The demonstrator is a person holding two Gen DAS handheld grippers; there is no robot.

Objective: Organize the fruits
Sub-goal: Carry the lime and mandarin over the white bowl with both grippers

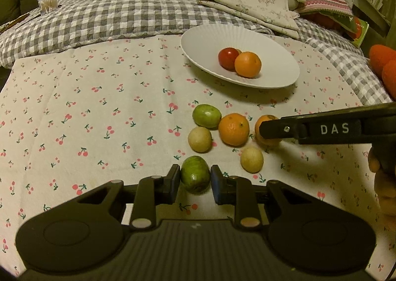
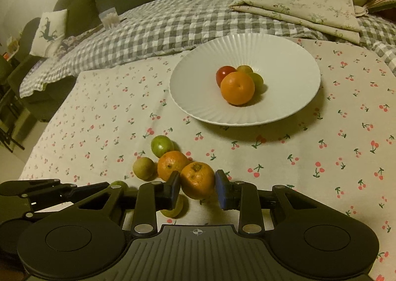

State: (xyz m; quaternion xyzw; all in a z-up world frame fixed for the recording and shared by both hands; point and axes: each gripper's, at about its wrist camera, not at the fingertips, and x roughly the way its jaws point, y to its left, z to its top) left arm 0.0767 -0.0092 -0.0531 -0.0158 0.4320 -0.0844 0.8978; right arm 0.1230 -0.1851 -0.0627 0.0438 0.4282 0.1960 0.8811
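Two grippers: both spread wide on the cherry cloth [image 2: 321, 152].
Left gripper [image 1: 195, 179]: green fruit [image 1: 195, 174] sits between its fingers, ungripped.
Right gripper [image 2: 197, 185]: mandarin [image 2: 197, 180] between fingers, gaps showing.
Plate [image 2: 292, 97]: far, holding fruit.

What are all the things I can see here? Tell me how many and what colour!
plate: one, white, ridged, on the cherry cloth.
fruit in the plate: four; one orange, one red, two greenish behind.
loose oranges: two, orange, on the cloth; one sits between the right gripper's fingers.
green fruits: two on the cloth; one sits between the left gripper's fingers.
pale yellow fruits: two, on the cloth.
cherry cloth: one, white with red cherries.
checked quilt: one, grey and white, behind the cloth.
folded floral cloth: one, beige, far right.
left gripper: black, around a green fruit.
right gripper: black, around an orange.
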